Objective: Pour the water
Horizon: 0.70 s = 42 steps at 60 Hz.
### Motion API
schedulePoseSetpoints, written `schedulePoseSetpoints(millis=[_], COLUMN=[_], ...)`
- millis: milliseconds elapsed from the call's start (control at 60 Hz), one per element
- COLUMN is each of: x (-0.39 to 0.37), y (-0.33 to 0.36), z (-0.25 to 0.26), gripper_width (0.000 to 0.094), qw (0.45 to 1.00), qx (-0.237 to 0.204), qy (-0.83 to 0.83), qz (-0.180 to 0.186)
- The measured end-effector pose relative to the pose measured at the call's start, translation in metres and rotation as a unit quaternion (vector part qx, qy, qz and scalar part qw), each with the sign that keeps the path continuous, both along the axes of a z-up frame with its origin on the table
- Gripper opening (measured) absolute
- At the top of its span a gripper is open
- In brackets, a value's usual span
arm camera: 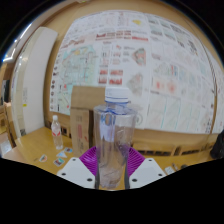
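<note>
Gripper clamps clear bottle; cardboard box close behind.

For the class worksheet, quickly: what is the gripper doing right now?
Gripper: shut on the bottle, held upright between the fingers.

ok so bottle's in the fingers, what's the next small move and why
Probably lift it straight up a little. The clear bottle stands upright between the gripper's purple pads, apparently clamped, with its white cap seemingly on. No cup to pour into shows ahead, only a cardboard box behind, so clear the table first.
</note>
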<state>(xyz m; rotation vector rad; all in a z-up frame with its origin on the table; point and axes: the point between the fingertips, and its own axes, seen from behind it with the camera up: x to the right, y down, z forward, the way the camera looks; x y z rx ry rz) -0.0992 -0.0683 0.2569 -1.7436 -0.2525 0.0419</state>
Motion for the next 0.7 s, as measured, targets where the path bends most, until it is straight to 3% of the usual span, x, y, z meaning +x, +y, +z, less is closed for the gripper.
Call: schedulePoseSetpoints(millis=[350,383,583,700], x=[0.02,0.018,0.016,0.016], y=[-0.008,-0.006,-0.01,-0.013], z=[-0.168,-0.163,-0.165,-0.165], gripper_width=[0.0325,0.0323,0.0372,0.05], qw=[0.994,0.997,0.998,0.997], qx=[-0.108,-0.075,-0.059,-0.071], qy=[0.03,0.032,0.017,0.011], qz=[-0.01,-0.005,-0.009,-0.014])
